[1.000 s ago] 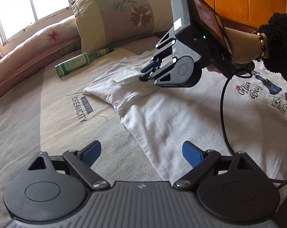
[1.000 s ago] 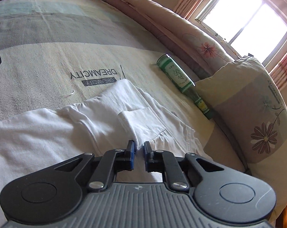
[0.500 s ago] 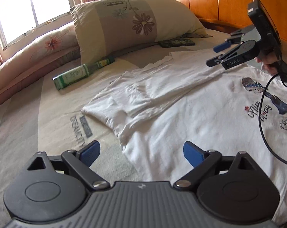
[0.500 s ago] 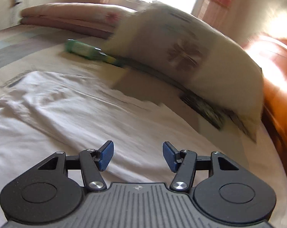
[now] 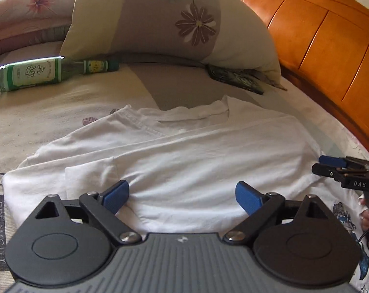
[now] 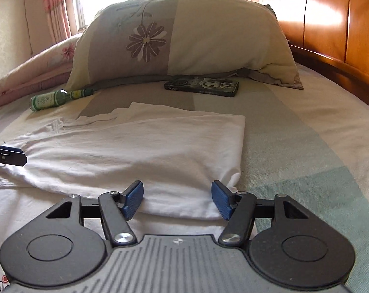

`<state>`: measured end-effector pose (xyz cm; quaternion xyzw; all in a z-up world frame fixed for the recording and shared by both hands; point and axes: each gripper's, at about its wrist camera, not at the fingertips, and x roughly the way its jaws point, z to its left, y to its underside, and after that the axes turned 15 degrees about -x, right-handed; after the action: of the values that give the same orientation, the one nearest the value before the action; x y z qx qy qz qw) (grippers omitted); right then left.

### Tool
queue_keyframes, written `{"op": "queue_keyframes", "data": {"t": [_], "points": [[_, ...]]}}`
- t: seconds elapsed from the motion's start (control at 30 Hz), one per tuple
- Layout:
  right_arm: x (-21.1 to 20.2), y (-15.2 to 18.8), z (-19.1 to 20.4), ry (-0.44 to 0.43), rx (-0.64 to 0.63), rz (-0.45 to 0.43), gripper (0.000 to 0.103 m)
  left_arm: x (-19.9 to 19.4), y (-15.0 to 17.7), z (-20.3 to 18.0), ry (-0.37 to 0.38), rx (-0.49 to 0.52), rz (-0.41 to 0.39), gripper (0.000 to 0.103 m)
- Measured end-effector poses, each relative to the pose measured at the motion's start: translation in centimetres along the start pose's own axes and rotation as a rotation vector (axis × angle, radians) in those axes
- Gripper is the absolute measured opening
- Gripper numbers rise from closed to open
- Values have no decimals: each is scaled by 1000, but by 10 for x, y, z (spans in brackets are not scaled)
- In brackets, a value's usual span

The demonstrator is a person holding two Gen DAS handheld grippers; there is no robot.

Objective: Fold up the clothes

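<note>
The white T-shirt [image 5: 196,156] lay spread on the bed [image 6: 294,131], its far side folded over toward the near, the folded sleeve now lying flat where a second earlier the right gripper had pinched it. That right gripper [image 6: 177,200] had let go and swung round to the shirt's right edge; its jaws were opening, blue pads apart over the fold with cloth below them but not clamped. In the left wrist view it showed at the right border [image 5: 330,164], held in a hand [image 5: 366,216], low beside the shirt rather than high over its middle as before. The left gripper [image 5: 182,196] stood spread wide above the near part of the shirt, gripping nothing, and had moved closer to the pillow [image 5: 174,19] than before. The green bottle [image 5: 47,73] lay at the far left near the pillow, and a dark flat case [image 6: 201,86] lay at the pillow's foot.
</note>
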<state>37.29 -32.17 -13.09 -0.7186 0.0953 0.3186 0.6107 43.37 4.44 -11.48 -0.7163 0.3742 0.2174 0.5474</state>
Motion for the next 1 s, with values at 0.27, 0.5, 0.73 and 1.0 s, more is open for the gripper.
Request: {"op": "queue_keyframes", "data": {"t": [0.27, 0.5, 0.73, 1.0], "points": [[-3, -9, 5, -25, -21, 52, 82, -6, -27, -54, 203, -98, 4, 98], [-14, -4, 6, -51, -27, 21, 85, 69, -26, -161, 505, -140, 250, 98], [-12, -5, 8, -52, -35, 27, 88, 87, -21, -191, 513, -99, 325, 102], [-15, -12, 2, -94, 40, -46, 95, 106, -40, -181, 426, -77, 237, 102]]}}
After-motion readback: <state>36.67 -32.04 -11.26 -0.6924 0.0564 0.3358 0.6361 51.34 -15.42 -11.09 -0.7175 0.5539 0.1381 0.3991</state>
